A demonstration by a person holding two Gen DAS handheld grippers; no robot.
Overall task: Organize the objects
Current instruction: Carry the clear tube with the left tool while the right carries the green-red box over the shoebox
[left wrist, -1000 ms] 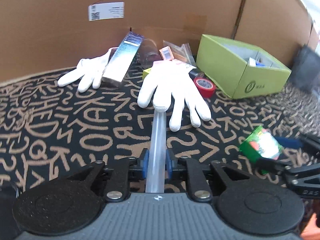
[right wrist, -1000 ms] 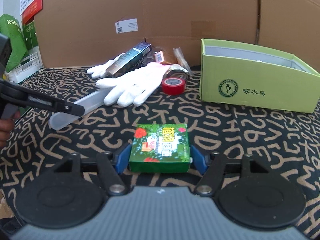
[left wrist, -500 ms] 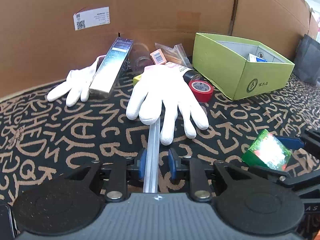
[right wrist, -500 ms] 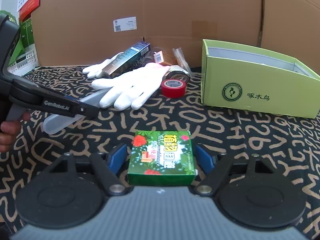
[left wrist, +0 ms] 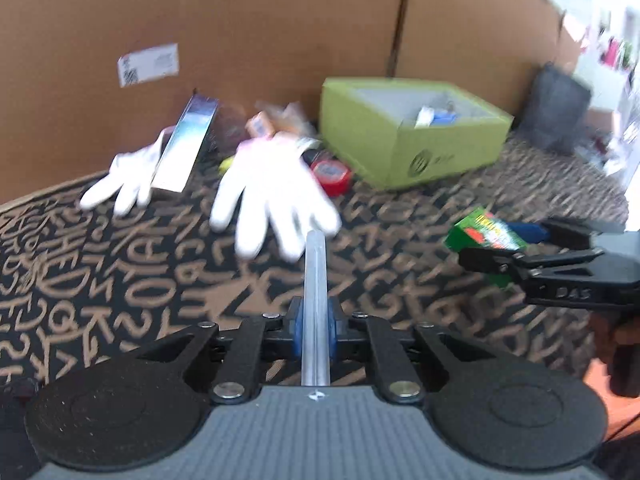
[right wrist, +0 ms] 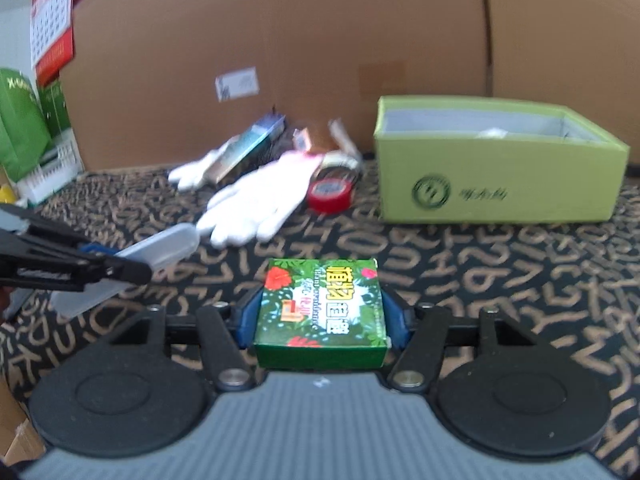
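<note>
My left gripper is shut on a clear plastic case, which sticks forward, lifted off the patterned mat, its tip just short of a white glove. In the right wrist view the same case hangs in the left gripper at the left. My right gripper has its jaws closing on a small green printed box, and both blue pads touch its sides. The left wrist view shows that box raised above the mat at the right. An open lime-green box stands beyond.
A red tape roll, a second white glove, a long silver-blue carton and small packets lie against the cardboard wall. The lime-green box holds a few small items. A dark bag stands at the far right.
Both grippers have risen. The left jaws tightened on the clear case and drew its tip out from under the glove. The right jaws narrowed onto the green box and lifted it.
</note>
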